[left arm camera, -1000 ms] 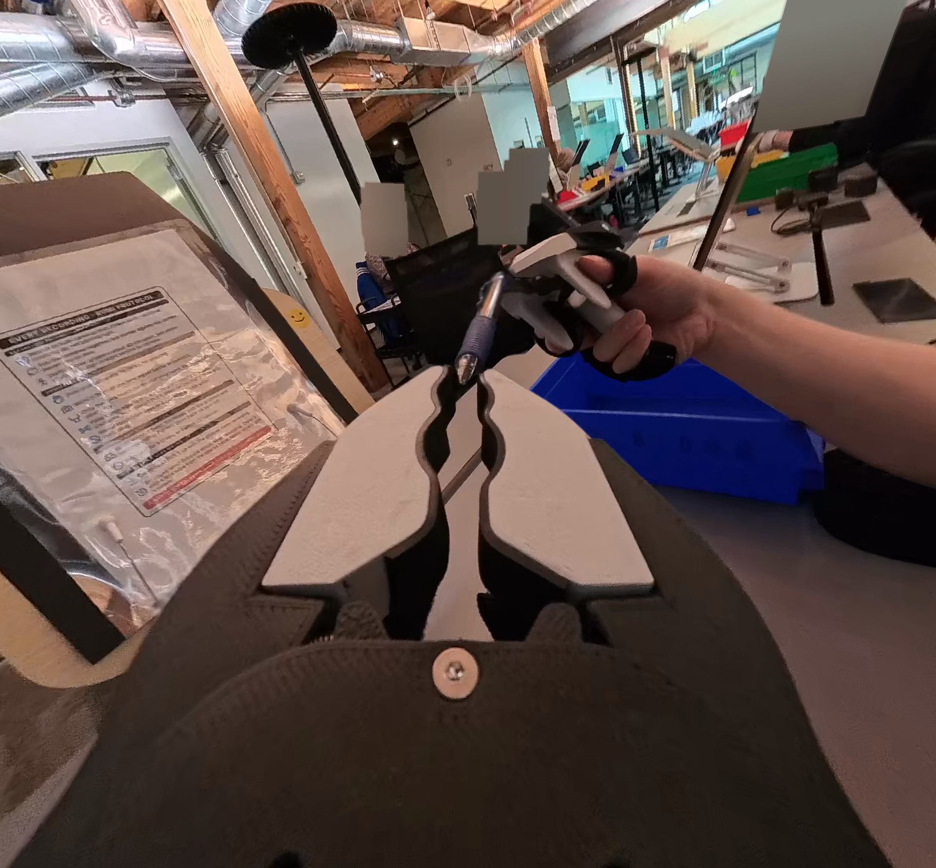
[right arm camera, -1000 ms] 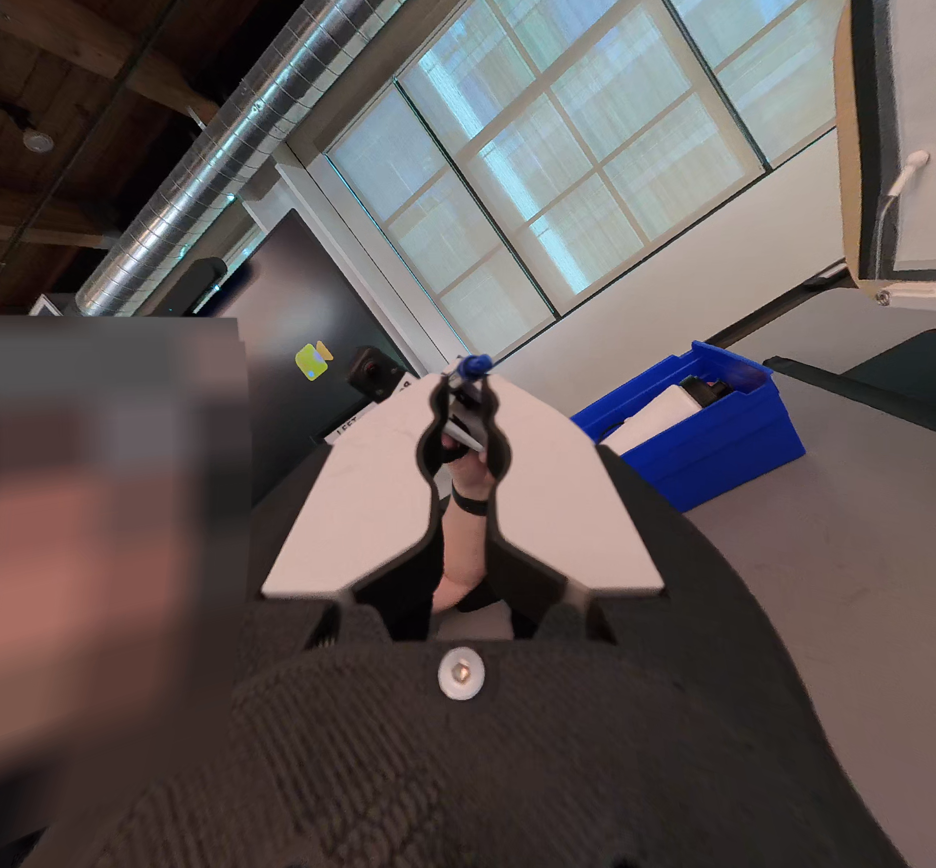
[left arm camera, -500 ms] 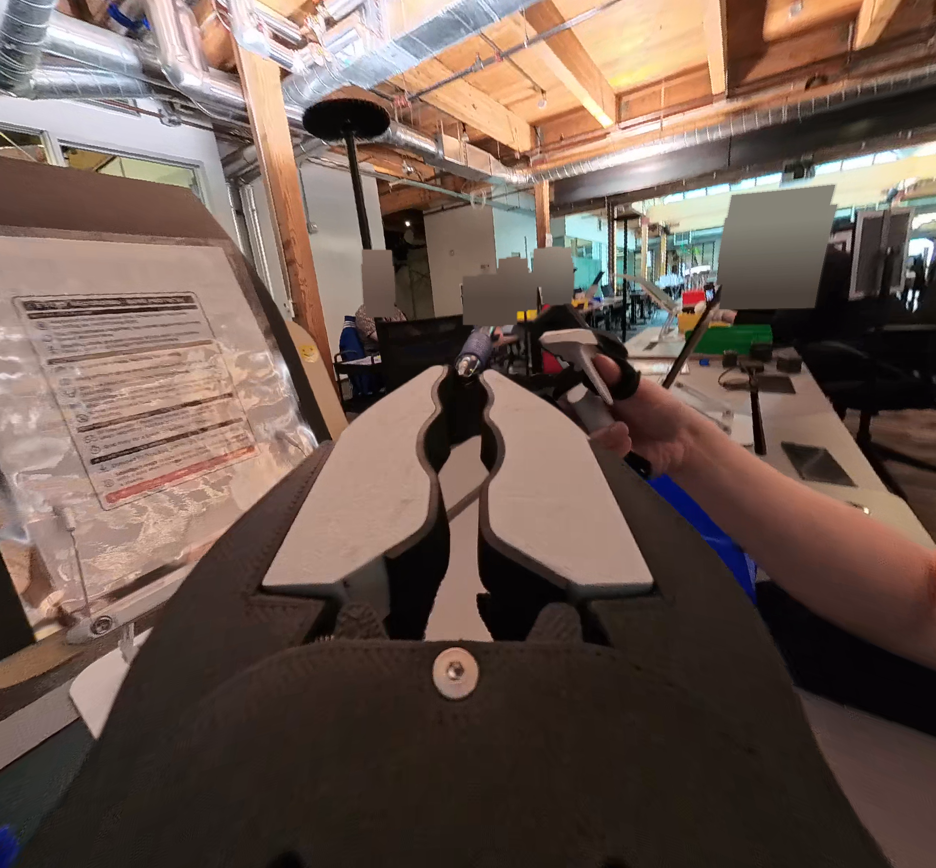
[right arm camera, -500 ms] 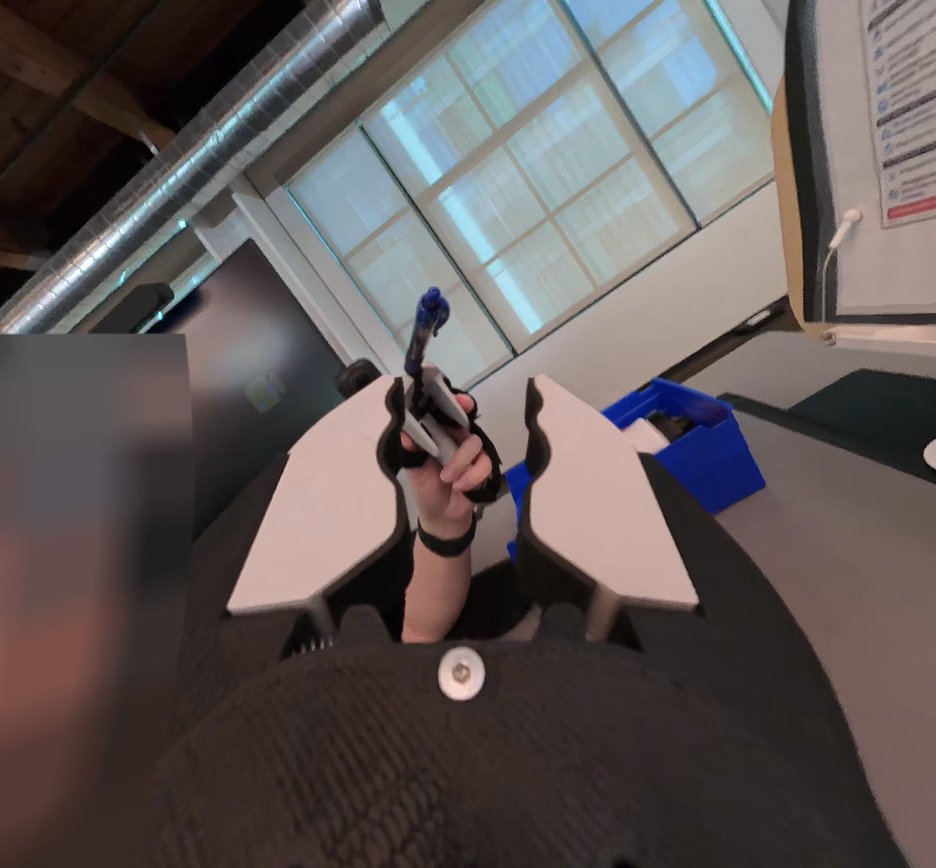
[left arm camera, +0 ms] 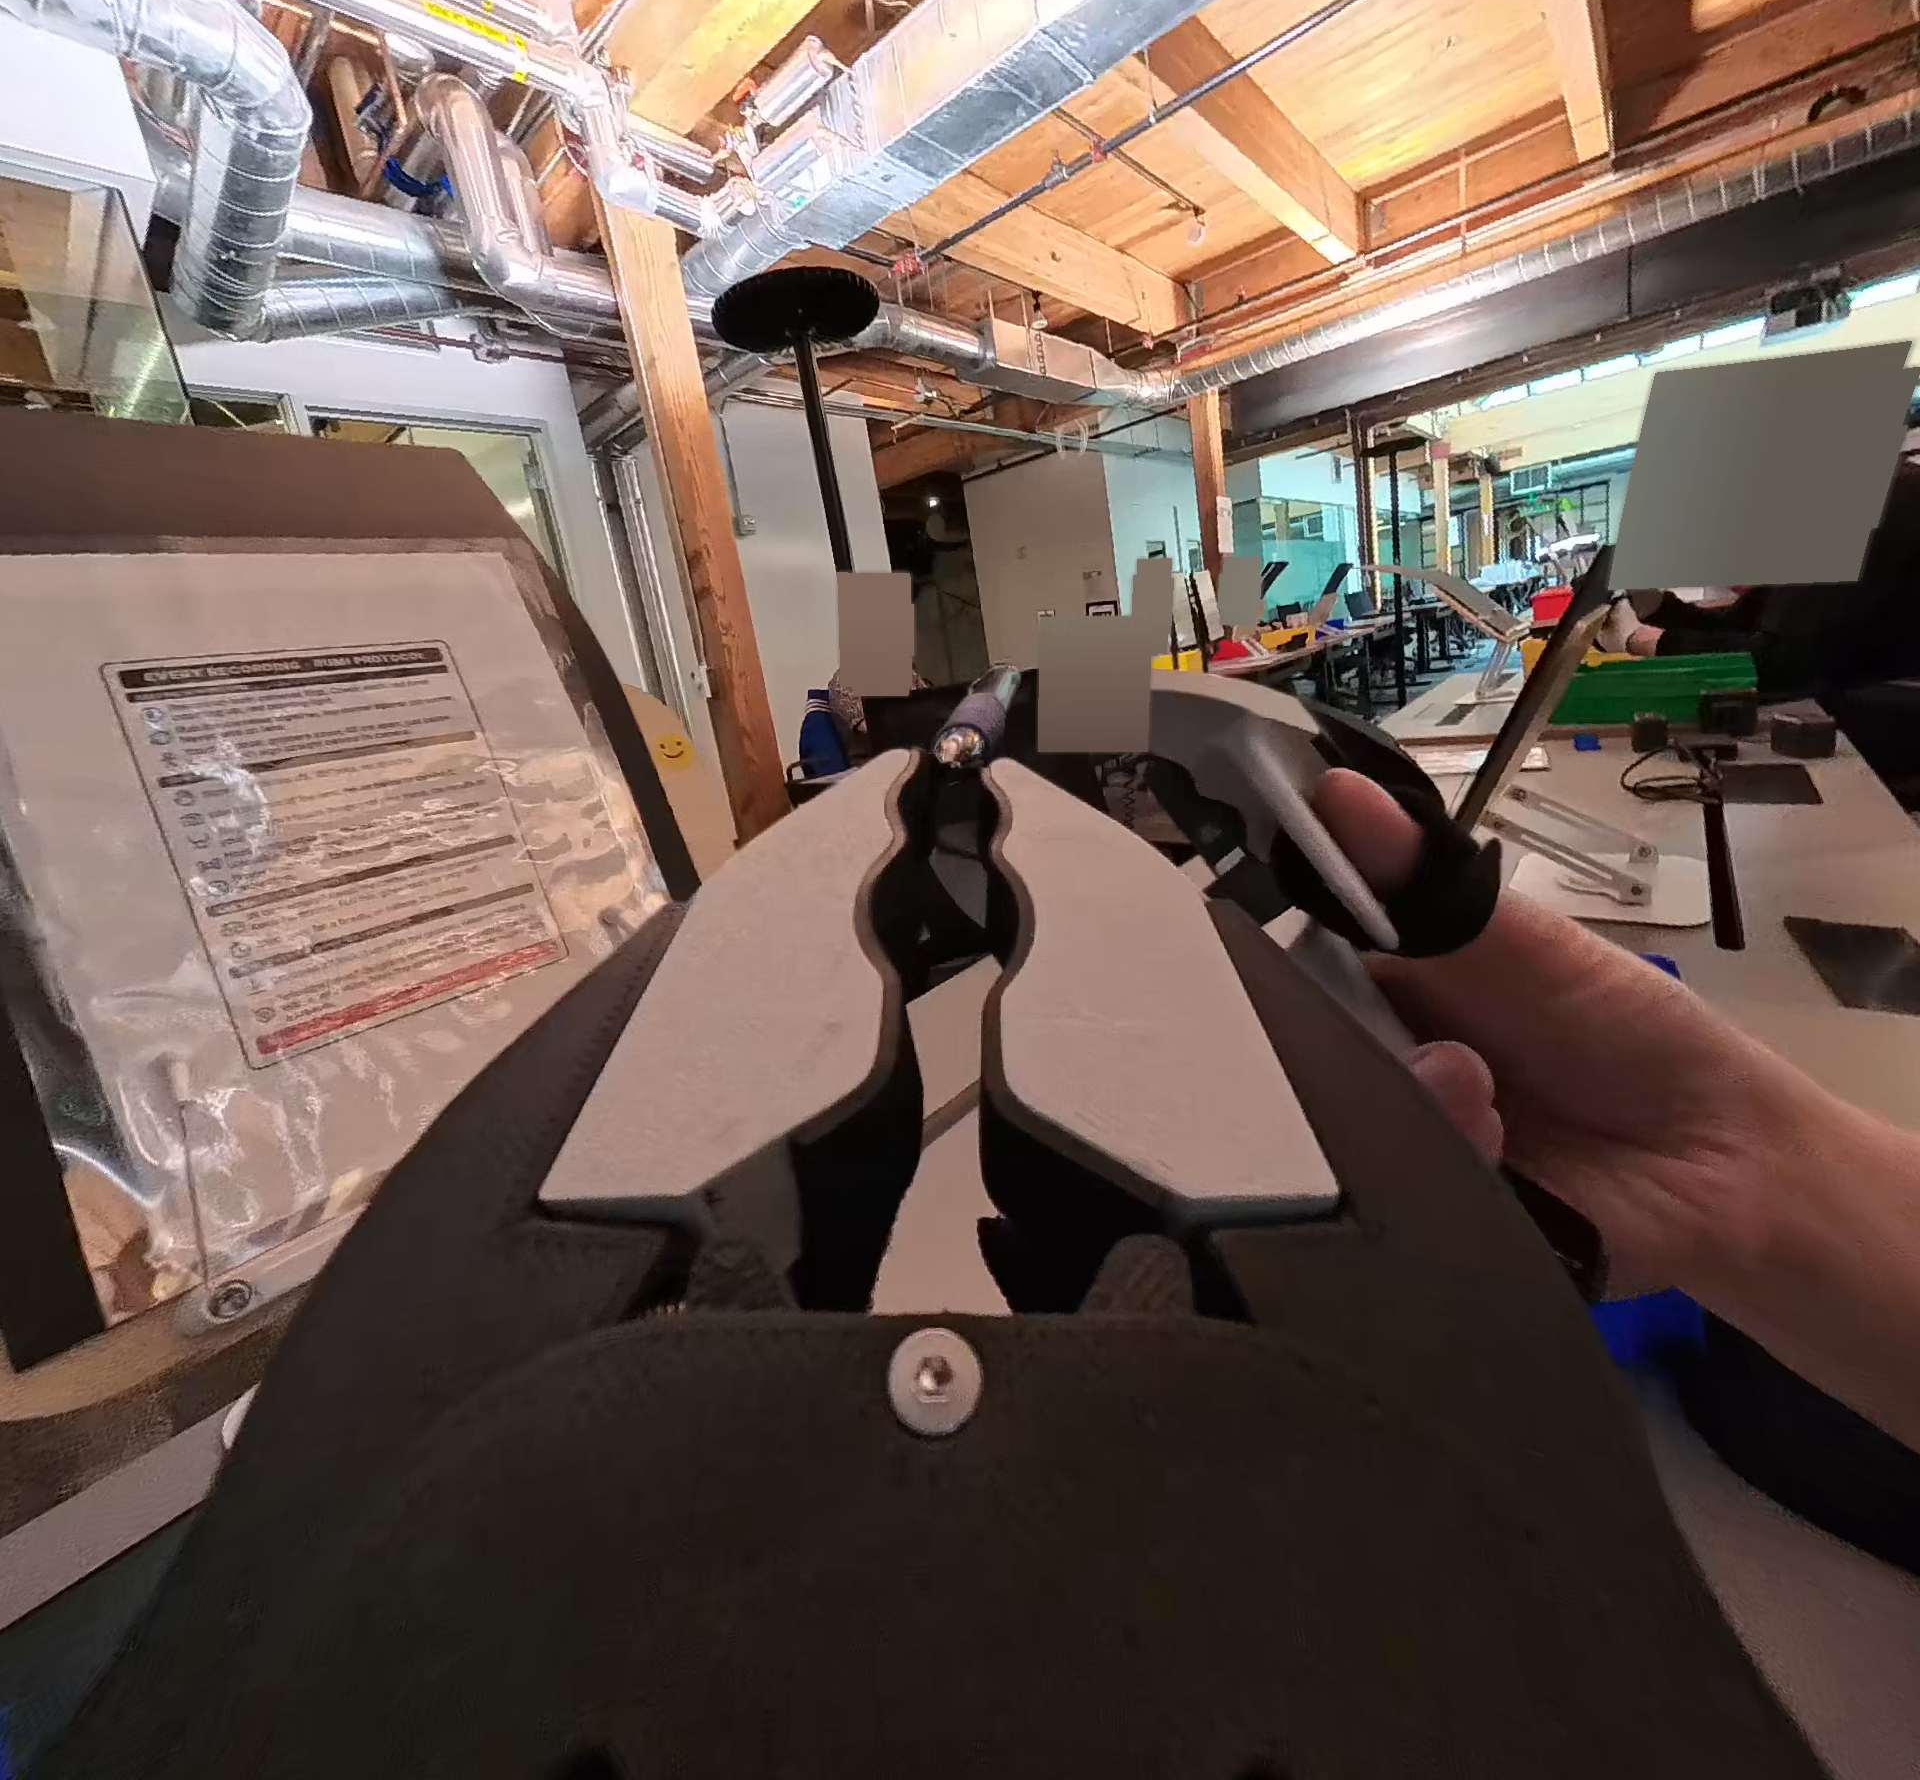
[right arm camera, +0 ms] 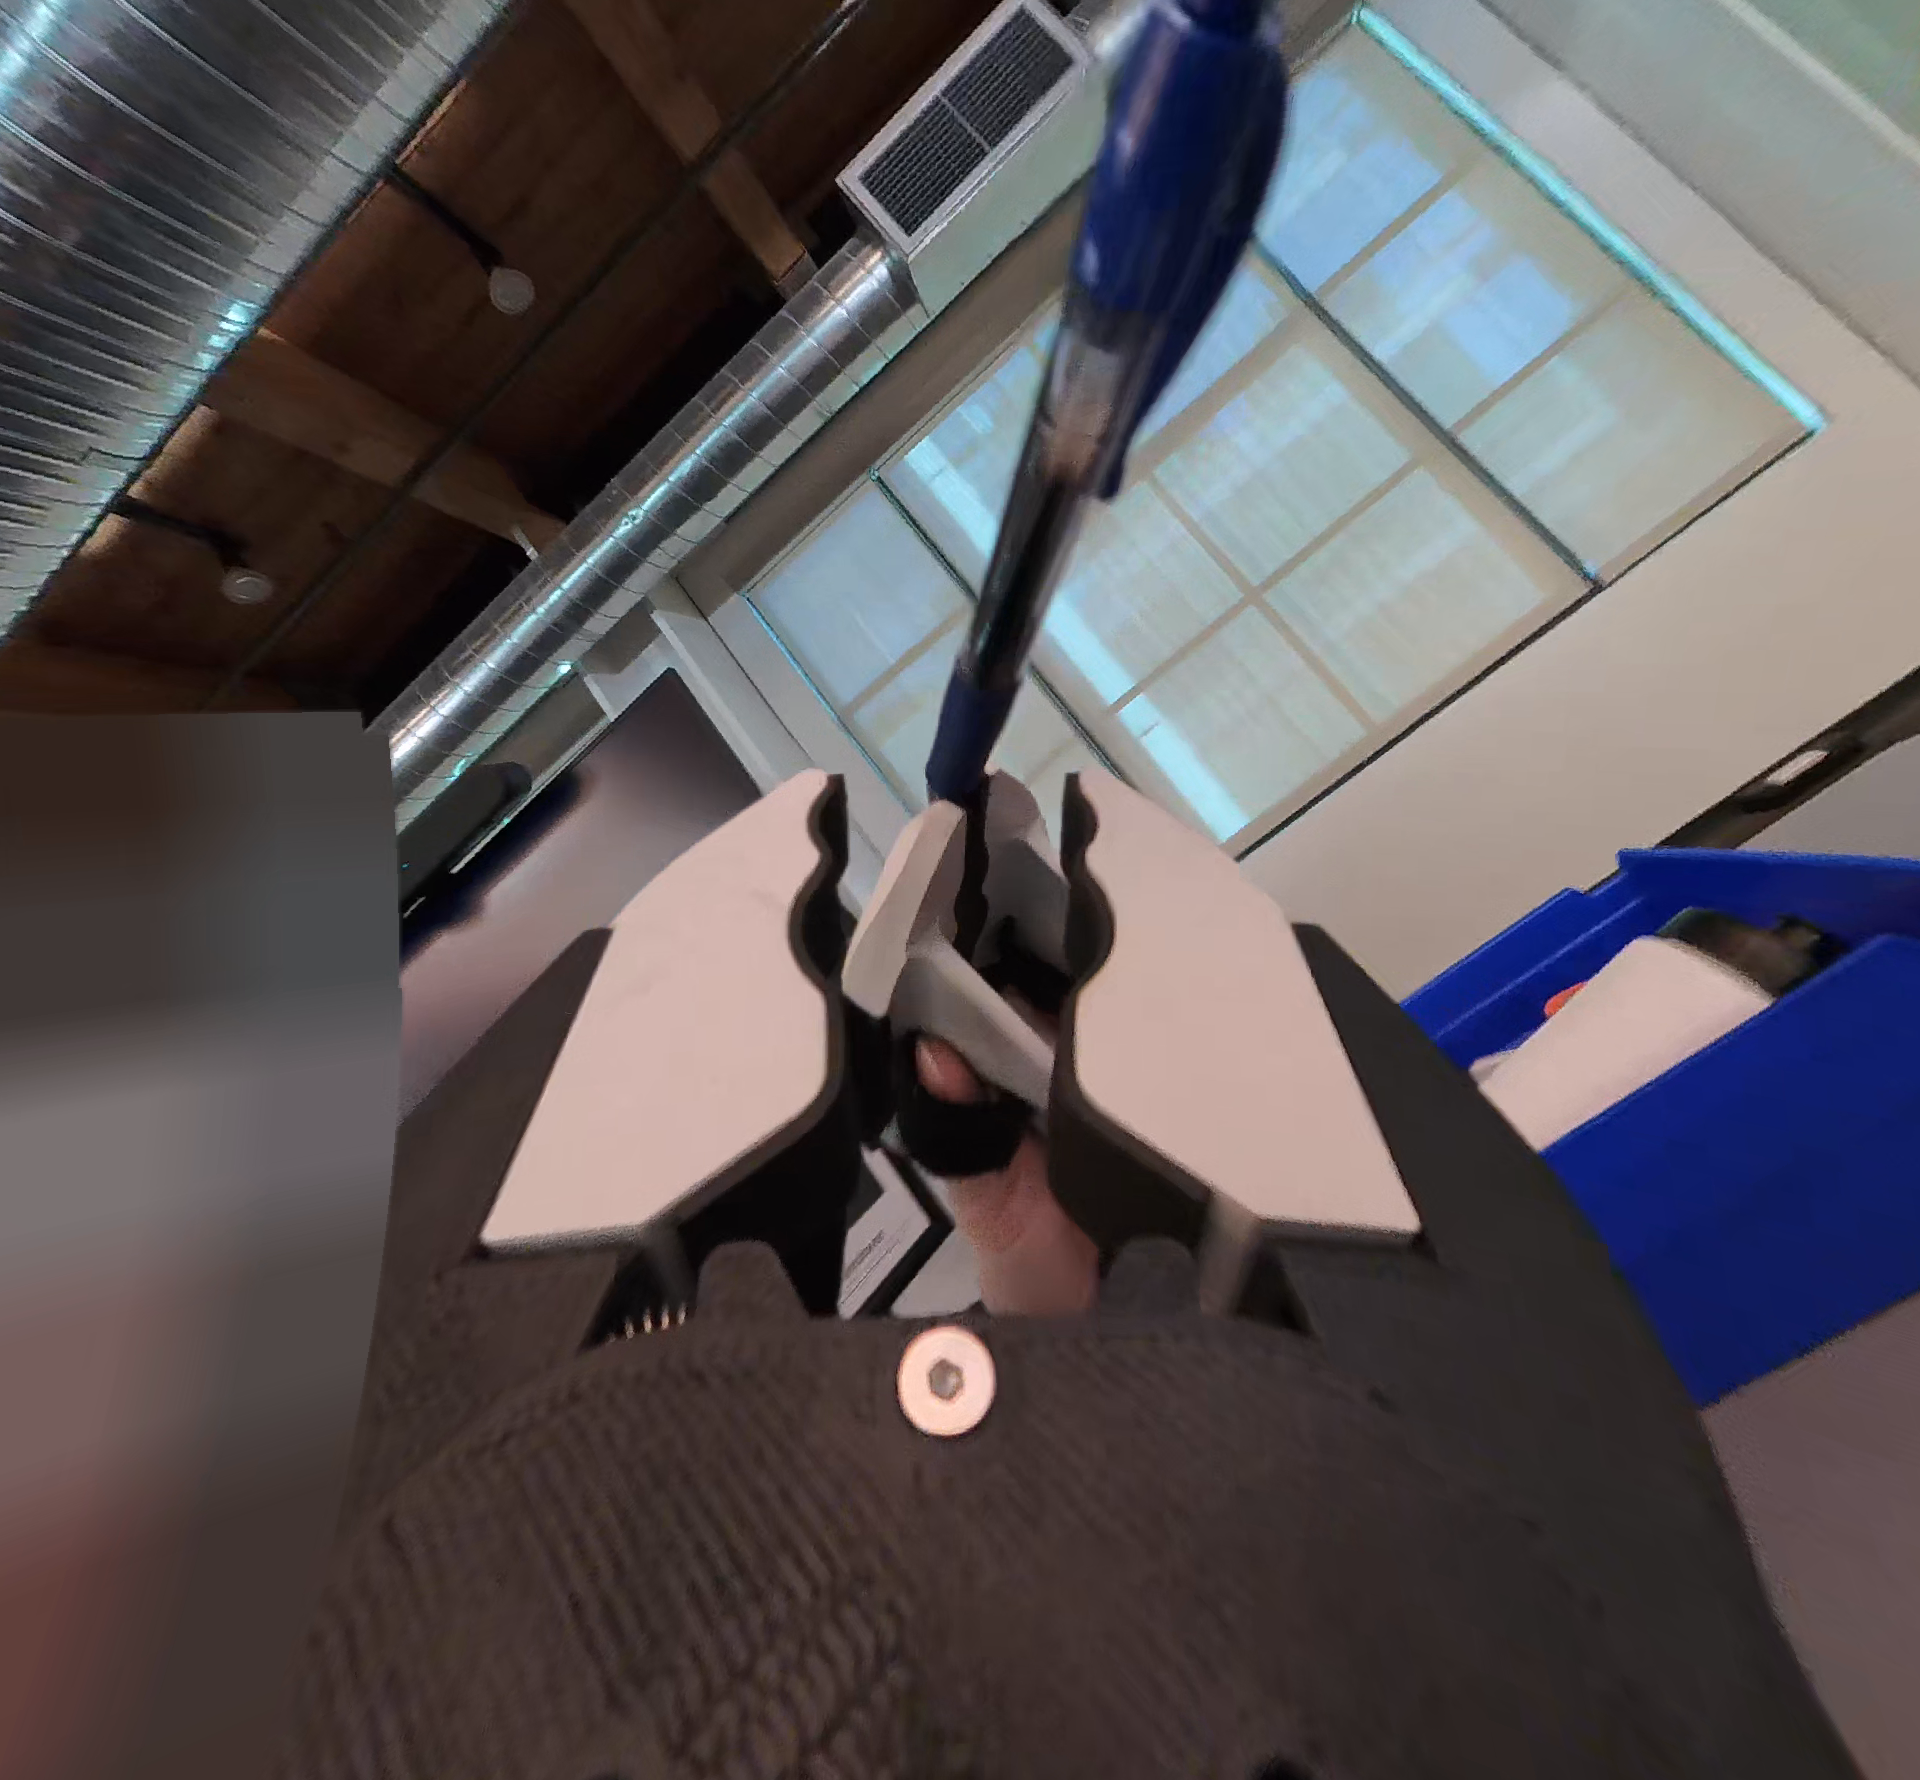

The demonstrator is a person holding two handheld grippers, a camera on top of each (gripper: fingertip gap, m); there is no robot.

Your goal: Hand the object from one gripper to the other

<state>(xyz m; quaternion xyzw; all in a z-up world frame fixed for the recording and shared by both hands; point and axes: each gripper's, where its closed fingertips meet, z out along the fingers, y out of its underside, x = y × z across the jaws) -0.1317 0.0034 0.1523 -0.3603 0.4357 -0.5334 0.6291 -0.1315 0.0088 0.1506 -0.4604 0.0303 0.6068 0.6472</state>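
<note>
From my left tool [left arm camera: 951, 774], the pen [left arm camera: 977, 728] sits clamped at its tips, pointing away from me. The right tool [left arm camera: 1236, 764] lies just right of the pen, held in a hand [left arm camera: 1558, 1034]. A laminated sheet [left arm camera: 332, 837] stands left of the pen. In the right wrist view, the bin [right arm camera: 1704, 1107] sits on the tabletop [right arm camera: 1818, 1481], right of the pen [right arm camera: 1132, 307].

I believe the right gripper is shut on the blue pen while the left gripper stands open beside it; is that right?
No, it is the reverse. In the right wrist view the right gripper stands open, and the left gripper is shut on the blue pen. The left wrist view shows the same pen between its own fingertips.
</note>
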